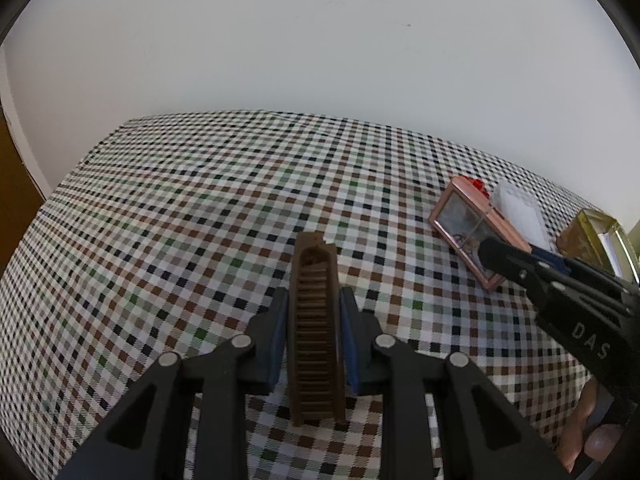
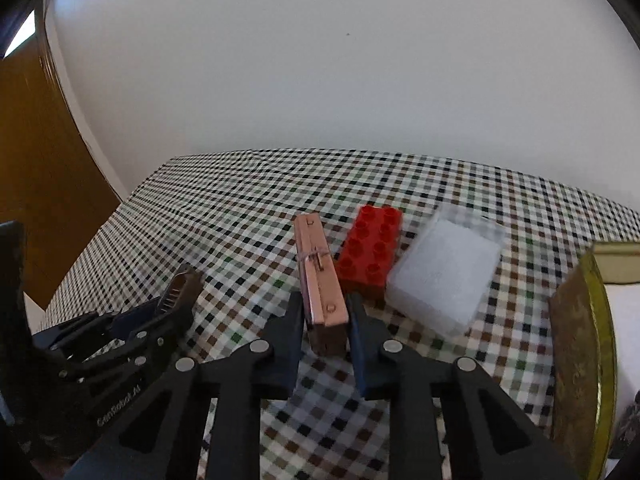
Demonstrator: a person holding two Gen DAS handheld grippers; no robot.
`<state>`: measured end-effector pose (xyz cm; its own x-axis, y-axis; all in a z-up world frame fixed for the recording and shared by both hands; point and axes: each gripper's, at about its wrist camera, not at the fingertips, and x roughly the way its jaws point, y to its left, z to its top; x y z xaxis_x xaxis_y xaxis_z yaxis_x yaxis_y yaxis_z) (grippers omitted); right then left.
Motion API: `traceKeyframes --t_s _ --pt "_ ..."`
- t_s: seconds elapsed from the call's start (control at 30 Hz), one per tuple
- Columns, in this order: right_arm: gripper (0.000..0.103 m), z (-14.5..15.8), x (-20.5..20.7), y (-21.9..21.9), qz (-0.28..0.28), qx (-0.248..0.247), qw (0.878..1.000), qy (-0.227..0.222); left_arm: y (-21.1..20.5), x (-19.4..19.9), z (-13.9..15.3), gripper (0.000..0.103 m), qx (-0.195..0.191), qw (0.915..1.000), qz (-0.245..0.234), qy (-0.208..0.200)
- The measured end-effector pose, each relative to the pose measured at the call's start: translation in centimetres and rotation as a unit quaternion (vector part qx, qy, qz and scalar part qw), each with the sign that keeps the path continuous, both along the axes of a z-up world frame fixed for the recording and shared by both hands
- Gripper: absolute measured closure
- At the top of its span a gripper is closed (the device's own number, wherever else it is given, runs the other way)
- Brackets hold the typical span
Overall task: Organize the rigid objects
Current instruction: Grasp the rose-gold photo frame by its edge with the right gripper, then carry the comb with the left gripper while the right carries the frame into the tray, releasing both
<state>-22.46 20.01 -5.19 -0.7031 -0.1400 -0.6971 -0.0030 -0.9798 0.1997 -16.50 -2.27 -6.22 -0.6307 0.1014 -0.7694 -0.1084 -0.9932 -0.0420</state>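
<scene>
In the left wrist view my left gripper (image 1: 314,294) is shut on a brown comb (image 1: 315,332), which stands on edge between the blue pads and points away over the checked tablecloth (image 1: 208,216). My right gripper (image 2: 326,314) is shut on the near end of a pink metal case (image 2: 318,272), seen edge-on with its clasp on top. In the left wrist view the pink case (image 1: 460,220) shows its glass face, and the right gripper (image 1: 500,258) reaches onto it from the right. The left gripper (image 2: 168,304) with the comb (image 2: 182,284) shows at the left of the right wrist view.
A red studded brick (image 2: 370,248) lies right beside the pink case, and a translucent white box (image 2: 444,276) lies next to the brick. A golden tin (image 2: 580,340) stands at the right edge. A white wall rises behind the table, with a brown door (image 2: 40,168) at the left.
</scene>
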Motion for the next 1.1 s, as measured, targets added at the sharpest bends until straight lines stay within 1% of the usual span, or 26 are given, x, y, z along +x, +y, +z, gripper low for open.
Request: traceKeyframes --t_s 0.13,0.23,0.27,0.3,0.4,0.43,0.5,0.63,0.7,0.77,0.83,0.9,1.0,1.1 --pt "0.078 -0.5 -0.7 -0.2 0.005 -0.009 1.000 -0.016 0.1 0.2 0.0 0.079 0.001 1.0000 0.004 0.000" --pt "0.078 -0.6 -1.0 0.6 0.003 -0.012 1.000 -0.017 -0.2 -0.1 0.0 0.079 0.002 1.0000 0.005 0.000" --pt "0.079 -0.5 -0.8 0.7 -0.001 -0.008 1.000 -0.014 -0.1 -0.1 0.0 0.079 0.001 1.0000 0.004 0.000" --pt "0.083 -0.5 -0.2 0.8 -0.002 -0.008 1.000 -0.011 -0.3 -0.3 -0.1 0.079 0.000 1.0000 0.003 0.001" --pt "0.083 -0.2 0.4 0.7 0.000 -0.013 1.000 0.004 -0.4 -0.3 -0.1 0.079 0.003 1.0000 0.004 0.003" --pt "0.083 0.0 0.9 0.7 0.001 -0.014 1.000 0.012 -0.5 -0.2 0.0 0.079 0.009 0.9999 0.007 0.007" --pt "0.083 0.5 1.6 0.9 0.004 -0.027 0.999 0.027 -0.7 0.0 0.3 0.079 0.014 0.9997 0.012 0.016" --pt "0.083 1.8 4.0 1.8 -0.006 -0.060 0.997 0.056 -1.0 0.5 0.9 0.080 0.017 0.9985 0.025 0.045" --pt "0.083 2.5 4.8 1.9 -0.010 -0.062 0.996 0.068 -0.9 0.8 1.2 0.080 0.018 0.9977 0.029 0.058" --pt "0.084 3.0 6.5 2.4 -0.016 -0.067 0.994 0.082 -0.6 1.2 1.4 0.080 0.023 0.9971 0.028 0.066" --pt "0.083 3.1 7.1 2.3 -0.024 -0.072 0.993 0.092 -0.4 1.6 1.7 0.080 0.028 0.9964 0.026 0.075" --pt "0.084 3.3 8.6 2.7 -0.033 -0.067 0.992 0.104 0.1 2.2 2.0 0.080 0.033 0.9957 0.021 0.084" --pt "0.084 3.6 9.6 2.6 -0.049 -0.052 0.989 0.128 1.0 3.2 2.4 0.080 0.038 0.9946 0.017 0.095" --pt "0.084 4.2 10.7 3.3 -0.063 -0.056 0.986 0.145 2.1 3.9 2.7 0.080 0.034 0.9942 0.009 0.102"
